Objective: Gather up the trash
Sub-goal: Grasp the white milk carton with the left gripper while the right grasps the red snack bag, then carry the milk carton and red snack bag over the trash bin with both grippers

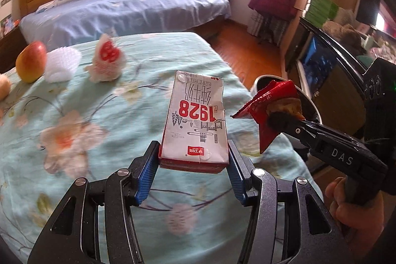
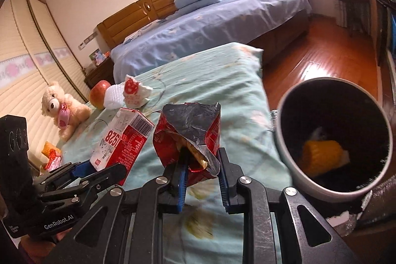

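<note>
Two grippers, each clenched on one piece of trash. The left gripper [image 1: 194,160] grasps one milk carton [image 1: 195,120] at frame centre, long axis pointing away, print upside down. The right gripper [image 2: 201,171] pinches one torn red wrapper [image 2: 190,137], mouth up. One bin [image 2: 334,140] at right holds something yellow, perhaps corn. One apple [image 2: 99,93] sits upper left.

So the milk carton [image 1: 195,120] sits between the left hand-held gripper [image 1: 193,162] fingers, over the surface [image 1: 74,115]. Snack wrapper [image 2: 190,137] is in the right hand-held gripper [image 2: 201,177], right of the carton. Bin [image 2: 331,140] stands off the surface's right edge. Apple [image 1: 31,61] and foam net [image 1: 61,63] sit side by side at the far left, bed [image 1: 136,9] behind them.
</note>
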A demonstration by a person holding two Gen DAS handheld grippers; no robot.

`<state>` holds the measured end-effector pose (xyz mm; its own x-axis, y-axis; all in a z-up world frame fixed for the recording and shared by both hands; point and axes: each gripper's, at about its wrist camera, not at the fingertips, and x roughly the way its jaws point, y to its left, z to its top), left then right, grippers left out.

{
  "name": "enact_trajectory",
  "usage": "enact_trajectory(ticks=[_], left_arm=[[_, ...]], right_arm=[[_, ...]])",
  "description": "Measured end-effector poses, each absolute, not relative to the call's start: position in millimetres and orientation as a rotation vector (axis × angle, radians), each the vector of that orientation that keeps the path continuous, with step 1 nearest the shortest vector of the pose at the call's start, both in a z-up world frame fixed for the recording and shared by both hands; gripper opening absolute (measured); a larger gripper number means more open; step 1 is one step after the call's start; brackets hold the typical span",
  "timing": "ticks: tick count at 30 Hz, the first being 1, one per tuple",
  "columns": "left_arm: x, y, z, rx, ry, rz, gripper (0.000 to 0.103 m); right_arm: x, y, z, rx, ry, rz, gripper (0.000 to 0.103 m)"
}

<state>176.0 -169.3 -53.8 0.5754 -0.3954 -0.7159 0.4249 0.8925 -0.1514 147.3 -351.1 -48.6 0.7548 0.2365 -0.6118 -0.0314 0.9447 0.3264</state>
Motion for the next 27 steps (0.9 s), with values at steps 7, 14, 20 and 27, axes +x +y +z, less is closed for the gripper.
enact_trajectory(ticks=[7,14,20,27], left_arm=[[168,-199,-51,0.078,0.817,-0.525,0.052],[161,-223,-49,0.109,0.815,-0.566,0.052],[157,-242,-49,0.131,0.813,-0.594,0.052],[155,-259,-49,0.153,0.815,-0.625,0.052]], right_arm=[[129,-374,-48,0.331,0.682,0.107,0.022],[114,-395,-46,0.353,0.663,0.07,0.022],[105,-413,-46,0.362,0.649,0.032,0.022],[98,-431,-46,0.372,0.641,-0.008,0.022]])
